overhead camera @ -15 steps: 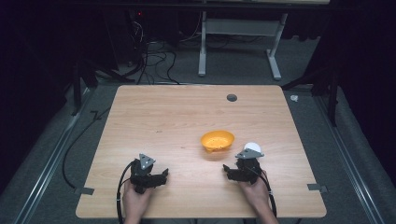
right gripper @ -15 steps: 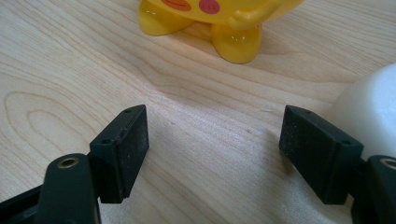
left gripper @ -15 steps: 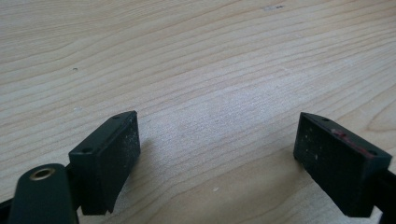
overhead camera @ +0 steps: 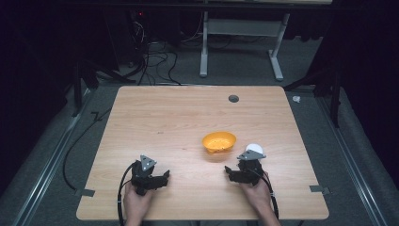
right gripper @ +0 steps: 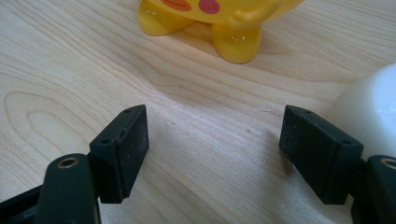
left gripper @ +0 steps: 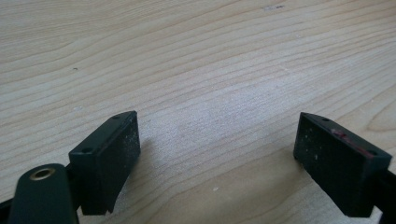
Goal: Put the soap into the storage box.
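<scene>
Comparing with the frame half a second back, little differs: both hands sit at the near edge of the tabletop [overhead camera: 179, 117] in about the same spots, and the yellow bowl [overhead camera: 219, 141] and white object [overhead camera: 254, 148] lie where they lay. Left hand-held gripper [overhead camera: 164, 178] rests low over bare wood, jaws spread wide with nothing between them. Right hand-held gripper [overhead camera: 228, 171] likewise spread, only wood grain between the pads; the white object sits just beside its right jaw in the right gripper view [right gripper: 373, 112], touching or not cannot be told. The yellow bowl, with small feet and red markings [right gripper: 219, 23], stands ahead of that gripper, near but apart. Count: two grippers, one yellow bowl, one white object, one dark grommet hole [overhead camera: 233, 98] at the far edge.
</scene>
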The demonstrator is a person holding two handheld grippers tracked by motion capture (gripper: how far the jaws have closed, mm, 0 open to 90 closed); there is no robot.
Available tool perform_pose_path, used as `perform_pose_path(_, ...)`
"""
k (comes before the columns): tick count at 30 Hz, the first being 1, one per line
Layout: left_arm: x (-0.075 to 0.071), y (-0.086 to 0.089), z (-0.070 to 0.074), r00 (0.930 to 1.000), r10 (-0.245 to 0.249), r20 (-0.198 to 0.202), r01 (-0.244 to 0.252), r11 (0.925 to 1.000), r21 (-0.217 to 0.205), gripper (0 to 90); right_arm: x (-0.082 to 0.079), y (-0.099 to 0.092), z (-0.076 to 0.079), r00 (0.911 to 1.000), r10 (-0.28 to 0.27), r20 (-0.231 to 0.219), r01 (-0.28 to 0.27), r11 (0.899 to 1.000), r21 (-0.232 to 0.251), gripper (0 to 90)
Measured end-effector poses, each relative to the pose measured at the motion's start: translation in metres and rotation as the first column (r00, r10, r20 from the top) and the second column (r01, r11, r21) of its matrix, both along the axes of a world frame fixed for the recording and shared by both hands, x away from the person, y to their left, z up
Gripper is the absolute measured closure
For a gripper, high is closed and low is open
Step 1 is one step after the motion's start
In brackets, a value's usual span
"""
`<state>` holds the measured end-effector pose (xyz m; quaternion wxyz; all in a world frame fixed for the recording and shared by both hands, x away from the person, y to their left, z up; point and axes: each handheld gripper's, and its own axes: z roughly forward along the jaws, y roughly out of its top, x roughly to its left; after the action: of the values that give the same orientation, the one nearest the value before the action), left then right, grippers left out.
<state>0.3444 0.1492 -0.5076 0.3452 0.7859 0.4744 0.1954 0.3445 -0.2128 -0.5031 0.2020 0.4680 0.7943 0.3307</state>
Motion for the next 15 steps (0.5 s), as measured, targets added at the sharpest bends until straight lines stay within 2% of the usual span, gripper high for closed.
perform_pose_path(15,0.0,0.0,0.0,1.0,0.0,0.0,0.0,1.0,0.0,14.9,-0.0001,0.0005,0.0002,1.0,-0.005,0.0,0.005,1.0,0.0,24.8)
